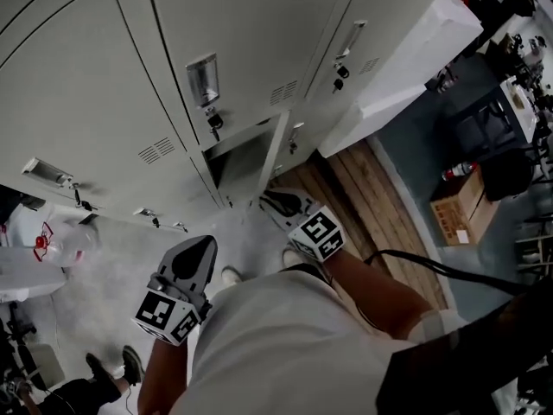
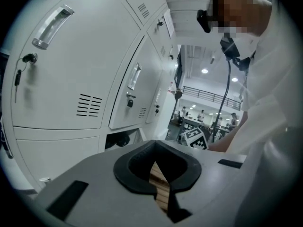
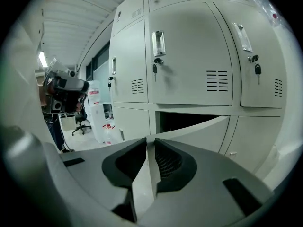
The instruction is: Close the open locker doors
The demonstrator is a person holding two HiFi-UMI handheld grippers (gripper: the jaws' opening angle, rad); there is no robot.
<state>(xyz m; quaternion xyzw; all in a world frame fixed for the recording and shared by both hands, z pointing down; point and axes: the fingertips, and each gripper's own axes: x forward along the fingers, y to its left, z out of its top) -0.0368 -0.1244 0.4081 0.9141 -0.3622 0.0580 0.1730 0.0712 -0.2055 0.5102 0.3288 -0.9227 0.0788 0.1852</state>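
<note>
Down at the head view's lower left, the left gripper (image 2: 154,143) waits with jaws together and empty, while mid-frame the low locker door (image 1: 277,147) stands ajar, and just right of it the right gripper (image 3: 150,141), jaws slightly apart around nothing, points toward it, likely to push it closed.

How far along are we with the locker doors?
Done: the upper doors in view look shut. In hand: the right tongs, slightly open with nothing between them, point at the one lower door that stands ajar. I can't confirm contact. Left to do: push that door closed.
</note>
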